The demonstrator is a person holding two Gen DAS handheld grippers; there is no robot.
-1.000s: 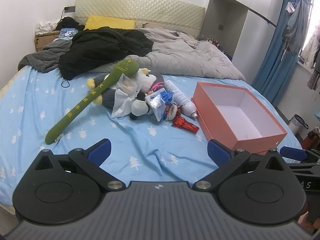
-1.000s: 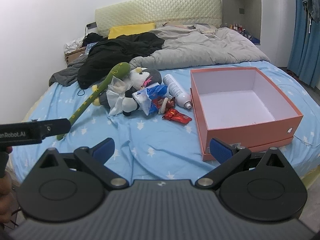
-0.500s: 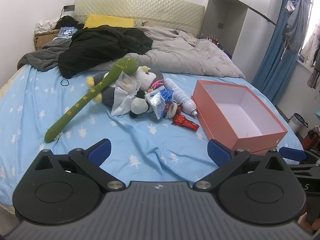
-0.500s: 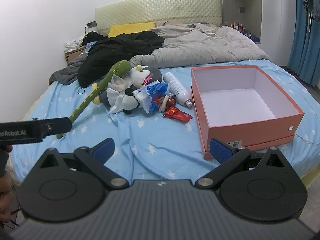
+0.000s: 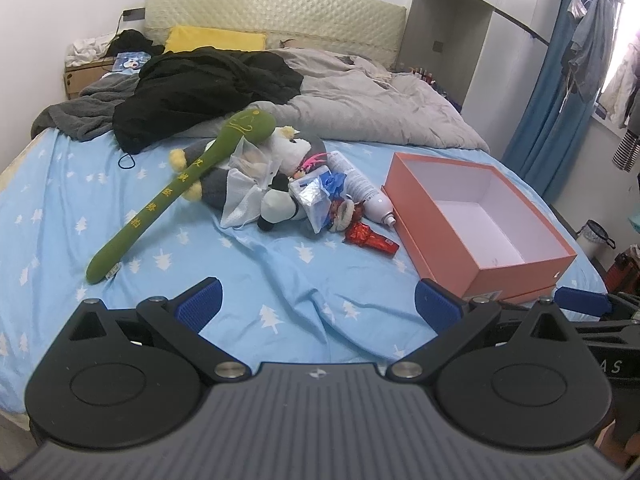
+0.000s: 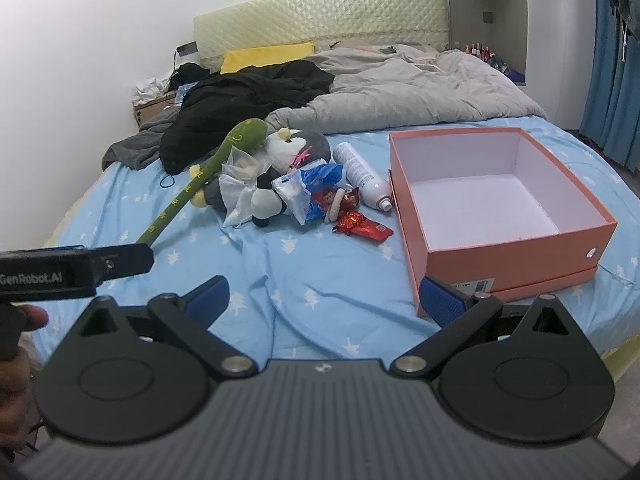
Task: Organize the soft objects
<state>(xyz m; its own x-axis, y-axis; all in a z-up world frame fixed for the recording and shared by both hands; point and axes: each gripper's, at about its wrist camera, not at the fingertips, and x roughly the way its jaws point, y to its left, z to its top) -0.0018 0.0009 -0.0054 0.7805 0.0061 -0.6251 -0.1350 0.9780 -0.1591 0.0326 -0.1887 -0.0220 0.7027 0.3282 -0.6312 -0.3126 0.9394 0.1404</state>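
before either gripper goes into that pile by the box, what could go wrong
The green plush snake lies across the cow plush, so lifting one may drag the other. The white spray bottle and red snack wrapper sit against the soft toys and could be swept into the orange box. Both the left gripper and right gripper are open and empty.

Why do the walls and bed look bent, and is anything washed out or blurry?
Left wrist view: fisheye curves the grey wardrobe; window glare bleaches the top right corner. Right wrist view: the blue star-print bedsheet bulges outward, the quilted cream headboard looks soft, lighting even, shadows faint.
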